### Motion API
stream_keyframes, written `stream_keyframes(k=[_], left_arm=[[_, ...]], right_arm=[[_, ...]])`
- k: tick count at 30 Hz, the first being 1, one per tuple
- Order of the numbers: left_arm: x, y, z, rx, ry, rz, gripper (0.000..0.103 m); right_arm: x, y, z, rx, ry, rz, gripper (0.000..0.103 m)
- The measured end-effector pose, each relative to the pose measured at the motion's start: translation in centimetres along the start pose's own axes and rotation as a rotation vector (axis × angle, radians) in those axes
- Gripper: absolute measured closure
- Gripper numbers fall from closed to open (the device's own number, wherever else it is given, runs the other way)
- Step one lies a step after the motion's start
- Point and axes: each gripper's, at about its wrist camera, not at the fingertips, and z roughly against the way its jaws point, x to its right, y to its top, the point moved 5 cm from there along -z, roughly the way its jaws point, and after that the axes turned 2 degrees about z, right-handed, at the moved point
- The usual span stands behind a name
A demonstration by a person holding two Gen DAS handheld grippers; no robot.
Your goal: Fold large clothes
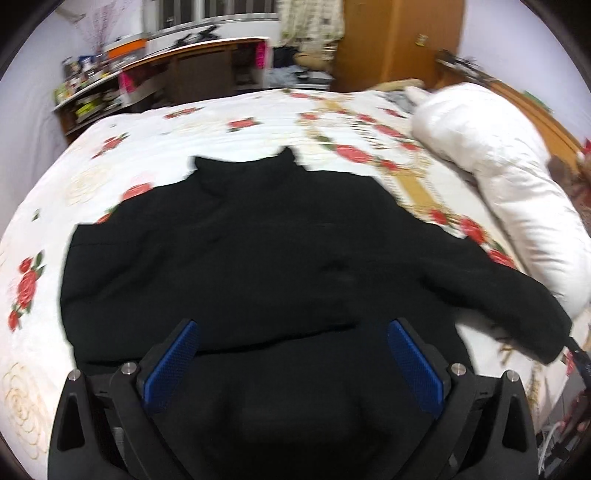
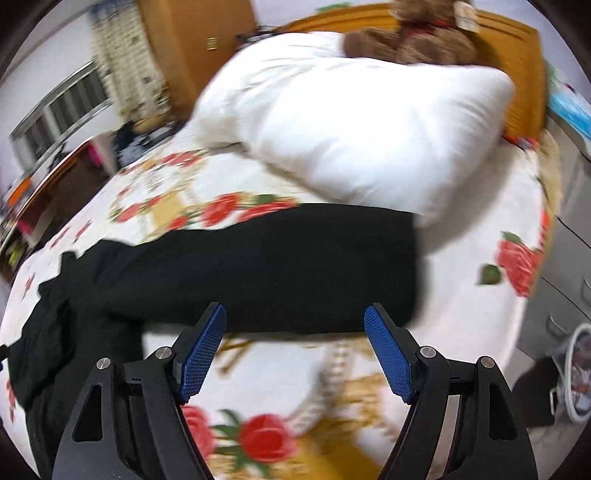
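A large black garment lies spread on the rose-patterned bed sheet, collar at the far side and one sleeve stretched to the right. My left gripper is open above the garment's near hem, holding nothing. In the right wrist view the black sleeve lies across the sheet, its cuff end near the pillow. My right gripper is open just in front of the sleeve's near edge, holding nothing.
A big white pillow lies at the head of the bed; it also shows in the right wrist view, with a brown teddy bear behind it. A wooden headboard, a desk with shelves and a wardrobe surround the bed.
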Motion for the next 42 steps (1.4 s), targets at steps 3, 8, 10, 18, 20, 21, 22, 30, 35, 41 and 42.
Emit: stream_keyframes(k=[3,8,10,18,20,21,22,30,35,41,42], left_arm=[[3.4,-0.2,-0.3,-0.002,-0.031,-0.053,0.000],[8.5,-0.4,-1.7,-0.013,-0.086,-0.089,0.000],[10.2,-0.5,-2.4,-0.020,-0.102,-0.100,0.000],[16.5,-1.6,-4.5,-0.041,-0.141,-0.209,0.000],[17.7,-1.9,-4.7,-0.037,-0.140,-0.245,0.000],[18.1,-2.0,-4.8,-0.041,-0.145,-0.253,0.000],[18.4,-2.2,-5.0,-0.048,-0.153,-0.258,0.000],[18.1,-2.3,-5.7,-0.072,-0.163,-0.230,0.000],[17.4,-2.0,-5.3,-0.067,-0.167,-0.217,0.000],[16.4,-1.6,-3.9,-0.047,-0.177,-0.224,0.000],[16.0,-1.5,-3.8,-0.047,-0.180,-0.218,0.000]], right_arm=[[3.3,-0.2,-0.8,-0.024,-0.012,-0.045,0.025],[7.8,-0.4,-2.9,-0.030,-0.007,-0.196,0.025],[8.9,-0.4,-4.0,-0.038,0.019,-0.231,0.025],[9.6,-0.1,-9.0,-0.117,0.137,-0.276,0.022],[9.6,-0.2,-9.6,-0.143,0.162,-0.301,0.022],[9.5,-0.2,-9.9,-0.154,0.176,-0.311,0.022],[9.2,-0.2,-10.0,-0.158,0.193,-0.311,0.022],[8.1,0.0,-8.8,-0.105,0.208,-0.288,0.057],[6.6,1.5,-6.7,-0.041,0.232,-0.252,0.083],[3.1,4.6,-2.1,0.079,0.292,-0.152,0.089],[2.1,5.3,-1.2,0.100,0.305,-0.124,0.090]])
